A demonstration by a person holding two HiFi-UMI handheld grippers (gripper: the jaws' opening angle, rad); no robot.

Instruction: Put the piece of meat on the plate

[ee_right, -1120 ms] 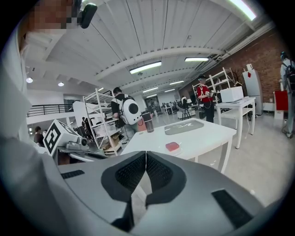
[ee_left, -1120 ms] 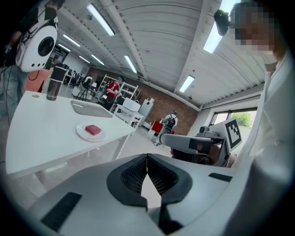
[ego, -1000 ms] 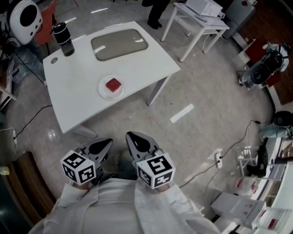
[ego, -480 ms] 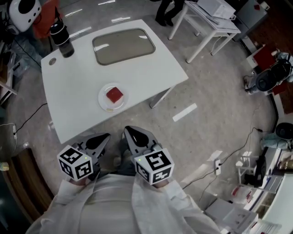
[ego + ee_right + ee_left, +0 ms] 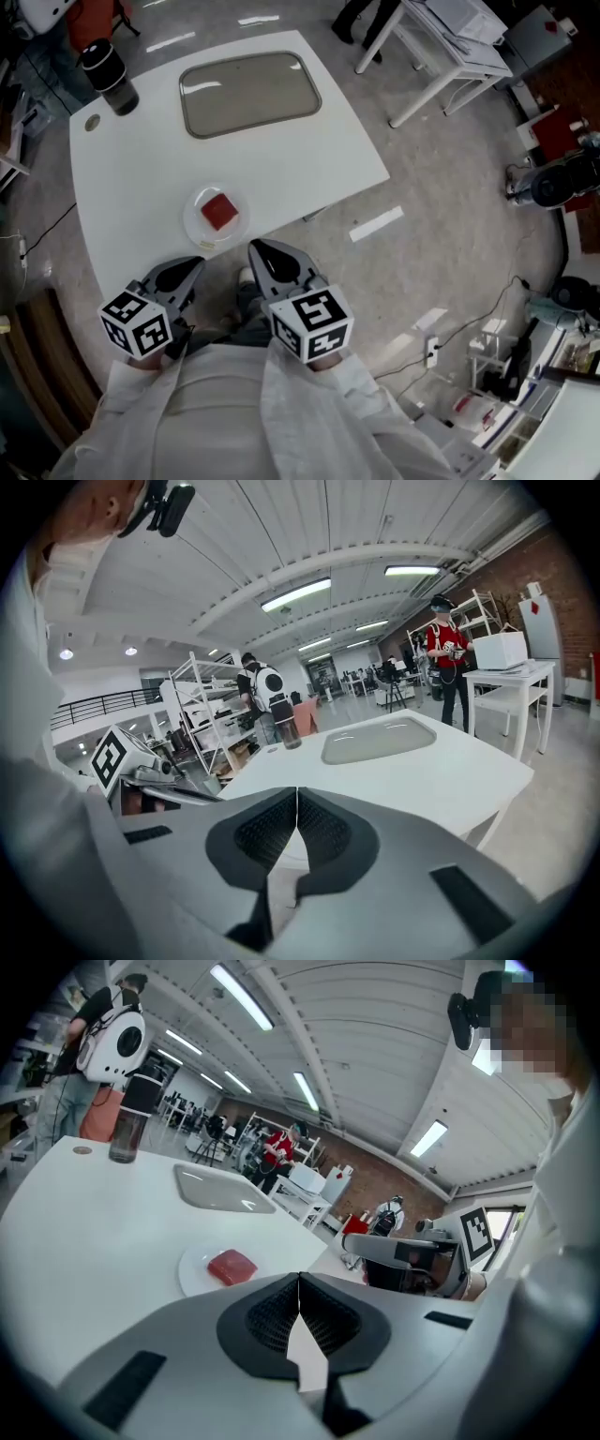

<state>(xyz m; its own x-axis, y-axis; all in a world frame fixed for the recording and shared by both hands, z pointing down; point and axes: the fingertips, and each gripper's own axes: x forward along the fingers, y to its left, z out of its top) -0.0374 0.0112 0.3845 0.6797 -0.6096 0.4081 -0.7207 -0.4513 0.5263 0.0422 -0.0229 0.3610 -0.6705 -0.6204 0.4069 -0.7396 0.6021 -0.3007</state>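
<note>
A red piece of meat (image 5: pixel 219 211) lies on a small white plate (image 5: pixel 198 225) near the front edge of the white table (image 5: pixel 272 159). The left gripper view shows the meat (image 5: pixel 232 1266) on the plate (image 5: pixel 192 1270) just beyond the jaws. My left gripper (image 5: pixel 190 269) is shut and empty, held close to my body below the table edge. My right gripper (image 5: pixel 263 253) is also shut with nothing in it, just right of the left one and short of the plate.
A grey tray (image 5: pixel 249 91) lies at the far side of the table and a dark bottle (image 5: pixel 108 77) stands at its far left corner. Another white table (image 5: pixel 450 37) stands at the upper right. Cables and equipment lie on the floor at right.
The table and plate have drawn nearer to both grippers in the head view. Both grippers stay shut and empty.
</note>
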